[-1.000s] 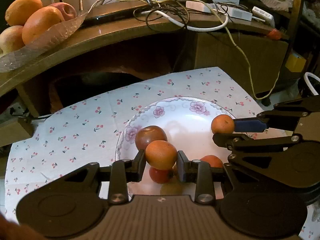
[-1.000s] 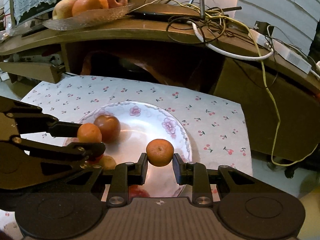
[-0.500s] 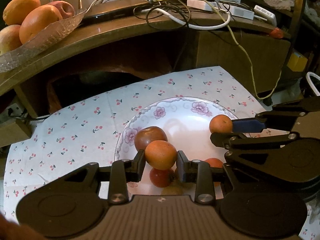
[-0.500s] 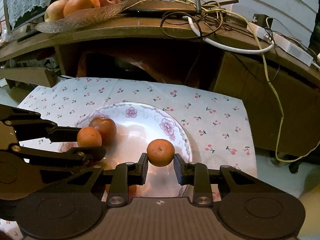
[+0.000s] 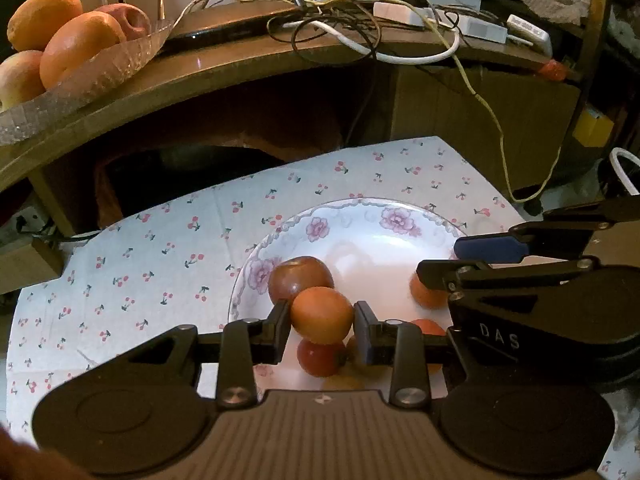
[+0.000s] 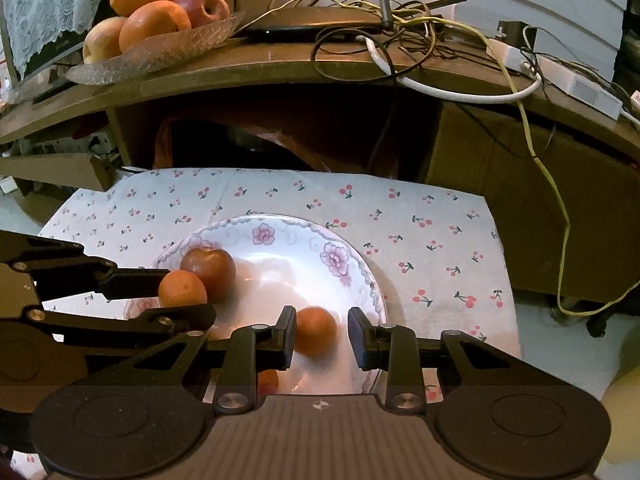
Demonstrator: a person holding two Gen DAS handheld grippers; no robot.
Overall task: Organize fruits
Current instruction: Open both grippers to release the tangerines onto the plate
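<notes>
Over the flowered plate, on a cherry-print cloth, both hand-held grippers point steeply down toward the fruit. The right gripper has just been parting its jaws: a small orange mandarin sits between them, close to the left pad with a clear gap to the right pad, blurred, so whether it rests on the plate I cannot tell. It is round, with no long axis to speak of. The left gripper is clamped on a second mandarin, both pads pressing its sides, held above the plate's near-left part. Just behind that fruit a dark red apple lies on the plate, its stem dimple facing up. Below the held mandarin a small red tomato lies on the plate. In the left wrist view the right gripper reaches in from the right edge, crossing the plate's right rim. The plate's far half is bare white, and cloth lies open to its left and beyond. On the wooden shelf behind stands a glass dish of oranges and apples, beside tangled cables.
</notes>
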